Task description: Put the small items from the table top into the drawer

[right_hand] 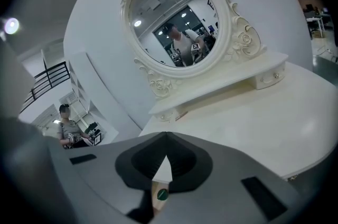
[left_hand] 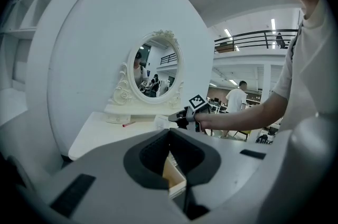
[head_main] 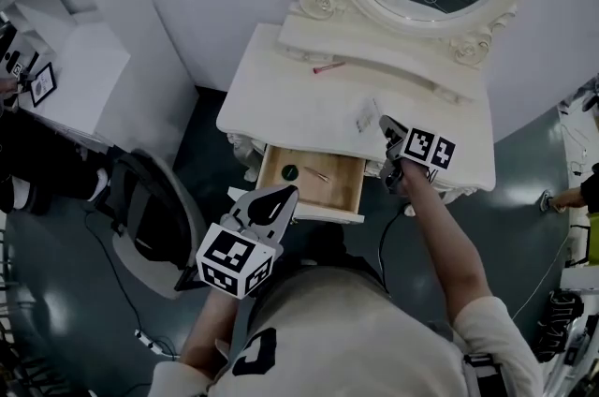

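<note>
Green disc in drawer escapes the left gripper view.

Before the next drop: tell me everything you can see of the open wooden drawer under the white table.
The wooden drawer stands pulled out, level, from under the top of the white dressing table. Light bare wood lines its inside; its front panel is white. On its floor, toward the left, lie a small round dark green item and a thin stick aslant beside it. The right half is bare.

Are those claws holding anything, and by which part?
Left gripper: nothing. Right gripper is shut, a small white item at its tips; whether it pinches that item cannot be told.
</note>
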Motion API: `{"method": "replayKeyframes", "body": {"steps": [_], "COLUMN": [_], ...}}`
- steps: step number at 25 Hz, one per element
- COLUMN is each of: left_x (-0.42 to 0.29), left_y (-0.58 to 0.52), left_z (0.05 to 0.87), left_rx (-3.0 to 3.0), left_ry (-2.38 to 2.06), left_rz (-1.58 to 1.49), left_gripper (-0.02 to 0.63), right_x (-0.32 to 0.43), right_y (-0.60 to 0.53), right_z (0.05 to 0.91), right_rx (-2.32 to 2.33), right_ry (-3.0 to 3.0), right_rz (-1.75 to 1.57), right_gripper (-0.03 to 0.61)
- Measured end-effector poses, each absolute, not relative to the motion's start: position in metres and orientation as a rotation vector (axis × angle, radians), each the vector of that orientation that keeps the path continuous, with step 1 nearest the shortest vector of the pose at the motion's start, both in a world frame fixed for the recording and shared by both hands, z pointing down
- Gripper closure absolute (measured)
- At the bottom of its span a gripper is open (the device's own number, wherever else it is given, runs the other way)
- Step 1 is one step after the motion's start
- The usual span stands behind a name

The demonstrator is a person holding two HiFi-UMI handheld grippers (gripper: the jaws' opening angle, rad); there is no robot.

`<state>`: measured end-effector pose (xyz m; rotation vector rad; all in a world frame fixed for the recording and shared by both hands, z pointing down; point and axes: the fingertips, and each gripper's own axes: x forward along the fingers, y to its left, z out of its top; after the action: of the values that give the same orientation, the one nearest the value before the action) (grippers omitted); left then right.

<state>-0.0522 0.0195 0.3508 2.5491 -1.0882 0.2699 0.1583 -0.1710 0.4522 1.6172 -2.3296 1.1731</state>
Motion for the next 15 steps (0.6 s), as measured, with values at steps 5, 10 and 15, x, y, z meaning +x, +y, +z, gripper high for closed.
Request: {"method": "replayKeyframes", "body": {"steps": [5,10,15], "left_x": [-0.057,-0.062,-0.069], "left_y": [0.029,0.041,0.054], "left_z": [0.344,0.34,0.343], "left_rx": [2.567,2.594,2.605], "left_ry": [-1.077,-1.057,-1.028], "left_rz": [0.212,0.197,0.199], "left_gripper": [0.557,0.557,0.557], "right_x": [0.151,0.137,0.119], "right_y": [-0.155,-0.135,-0.113], "right_z": [0.439,0.421,0.409], "right_rx": [1.613,1.592,1.57], "right_ry": [-2.351,-2.395,-2.438], "right_rz": [1.138,1.121,1.111], "right_gripper": [0.551,0.552,0.552]}}
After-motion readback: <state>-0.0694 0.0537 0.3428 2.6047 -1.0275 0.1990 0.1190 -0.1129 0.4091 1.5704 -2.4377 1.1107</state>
